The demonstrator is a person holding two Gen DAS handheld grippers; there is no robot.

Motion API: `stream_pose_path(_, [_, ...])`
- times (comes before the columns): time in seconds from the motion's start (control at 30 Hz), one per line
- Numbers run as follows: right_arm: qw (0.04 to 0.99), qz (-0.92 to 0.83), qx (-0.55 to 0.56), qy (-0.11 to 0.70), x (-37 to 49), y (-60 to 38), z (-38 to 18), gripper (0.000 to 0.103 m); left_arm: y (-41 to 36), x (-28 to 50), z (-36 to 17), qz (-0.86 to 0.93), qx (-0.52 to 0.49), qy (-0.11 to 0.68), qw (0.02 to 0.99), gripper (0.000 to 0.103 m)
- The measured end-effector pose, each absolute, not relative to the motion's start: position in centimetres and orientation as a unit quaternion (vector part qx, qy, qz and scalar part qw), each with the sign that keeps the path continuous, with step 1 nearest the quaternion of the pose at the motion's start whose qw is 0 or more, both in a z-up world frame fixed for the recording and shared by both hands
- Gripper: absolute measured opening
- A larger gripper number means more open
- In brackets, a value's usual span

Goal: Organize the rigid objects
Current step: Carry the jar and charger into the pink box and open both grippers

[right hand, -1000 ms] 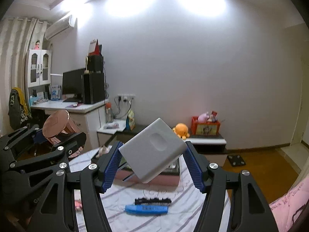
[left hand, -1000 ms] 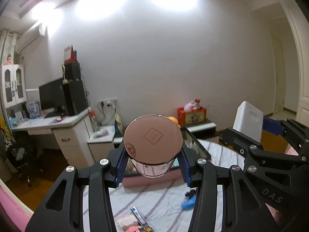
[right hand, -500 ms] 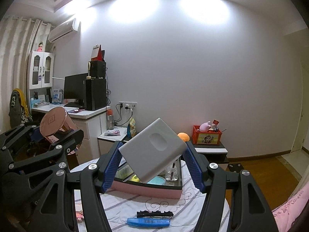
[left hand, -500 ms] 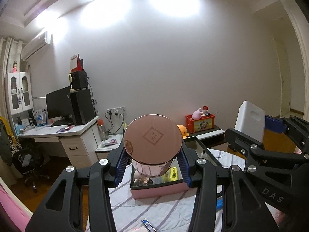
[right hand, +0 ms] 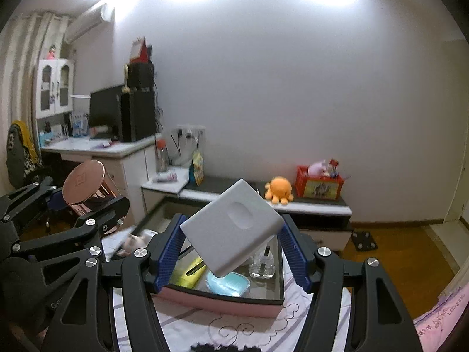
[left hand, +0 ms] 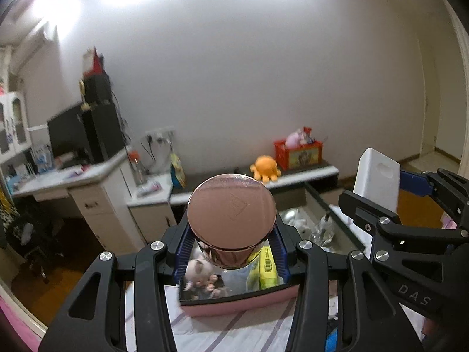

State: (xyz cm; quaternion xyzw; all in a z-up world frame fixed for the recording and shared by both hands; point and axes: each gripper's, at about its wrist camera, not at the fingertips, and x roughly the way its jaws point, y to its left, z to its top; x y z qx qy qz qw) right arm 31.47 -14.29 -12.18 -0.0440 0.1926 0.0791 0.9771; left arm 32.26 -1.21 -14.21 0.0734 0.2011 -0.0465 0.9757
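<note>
My left gripper [left hand: 231, 252] is shut on a rose-gold round jar [left hand: 232, 215] and holds it above the near left end of a pink storage box [left hand: 234, 303]. My right gripper [right hand: 231, 252] is shut on a tilted white rectangular box [right hand: 231, 228] above the same pink box [right hand: 222, 305]. The jar also shows in the right wrist view [right hand: 85, 186], and the white box shows in the left wrist view [left hand: 376, 182]. The pink box holds a small plush toy [left hand: 199, 272], a yellow item [left hand: 268, 268], a clear glass bottle [right hand: 262, 262] and a light blue item [right hand: 227, 283].
The pink box stands on a white striped tablecloth [right hand: 190, 325]. A black comb-like item [right hand: 225, 347] lies at the near edge. Behind are a desk with a monitor [right hand: 105, 114], a low shelf with an orange plush octopus [right hand: 278, 190] and a red crate [right hand: 319, 184].
Both grippers have moved forward and down toward the pink box, which now sits closer beneath them. The jar and the white box stay held.
</note>
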Motion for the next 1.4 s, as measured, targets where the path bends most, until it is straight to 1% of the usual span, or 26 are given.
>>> stream_pose_path(0.2, [0.959,0.073,-0.042,0.271,37.7,-15.0,-17.4,0.066,-2.2,38.3,-19.2,-0.059,0.077,0.279,0.955,0.047])
stream_pose_path(0.23, [0.955,0.074,-0.041,0.285,38.6,-15.0,-18.4,0.066,-2.4,38.7,-19.9,-0.053,0.079,0.274,0.957,0.049])
stream_pose_path(0.3, [0.949,0.077,-0.038,0.302,39.6,-15.2,-19.7,0.066,-2.4,39.3,-20.3,-0.057,0.075,0.278,0.956,0.047])
stream_pose_path(0.33, [0.946,0.078,-0.04,0.312,40.0,-15.2,-20.3,0.066,-2.4,39.4,-20.4,-0.053,0.073,0.274,0.957,0.048])
stream_pose_path(0.47, [0.938,0.083,-0.037,0.334,41.3,-15.4,-22.2,0.066,-2.5,40.1,-21.2,-0.057,0.085,0.278,0.955,0.049])
stream_pose_path(0.57, [0.936,0.086,-0.034,0.34,42.0,-15.5,-22.7,0.066,-2.2,40.9,-21.5,-0.051,0.086,0.276,0.956,0.052])
stream_pose_path(0.63, [0.935,0.088,-0.033,0.343,42.4,-15.5,-22.9,0.066,-2.3,41.1,-21.6,-0.044,0.092,0.268,0.958,0.053])
stream_pose_path(0.77, [0.931,0.091,-0.039,0.35,43.5,-15.1,-23.2,0.066,-2.3,42.5,-22.0,-0.04,0.093,0.28,0.955,0.053])
stream_pose_path(0.83, [0.932,0.094,-0.038,0.349,43.8,-15.0,-23.2,0.066,-2.4,42.7,-21.8,-0.031,0.095,0.269,0.958,0.054])
stream_pose_path(0.87, [0.932,0.099,-0.035,0.347,44.0,-14.9,-23.2,0.066,-2.4,42.7,-21.7,-0.027,0.097,0.263,0.96,0.056])
stream_pose_path(0.9, [0.931,0.101,-0.033,0.348,44.2,-14.9,-23.2,0.066,-2.4,42.7,-21.7,-0.027,0.096,0.263,0.96,0.061])
stream_pose_path(0.93, [0.93,0.104,-0.031,0.35,44.3,-15.0,-23.3,0.068,-2.2,42.6,-21.6,-0.025,0.091,0.259,0.961,0.073])
stream_pose_path(0.97, [0.93,0.107,-0.031,0.35,44.3,-15.0,-23.3,0.072,-1.9,42.3,-21.3,-0.021,0.082,0.253,0.964,0.086])
stream_pose_path(1.0, [0.931,0.104,-0.032,0.348,44.2,-15.1,-23.2,0.084,-1.7,41.9,-21.0,-0.02,0.076,0.245,0.966,0.089])
stream_pose_path(1.07, [0.936,0.096,-0.028,0.337,43.6,-15.4,-22.5,0.086,-1.2,41.3,-20.3,-0.018,0.07,0.231,0.97,0.098])
stream_pose_path(1.33, [0.946,0.091,-0.018,0.312,40.6,-16.5,-19.2,0.087,0.7,38.3,-17.5,-0.015,0.046,0.216,0.975,0.101])
stream_pose_path(1.4, [0.95,0.09,-0.012,0.298,39.1,-16.9,-18.1,0.091,1.0,36.8,-16.7,-0.014,0.041,0.21,0.977,0.102])
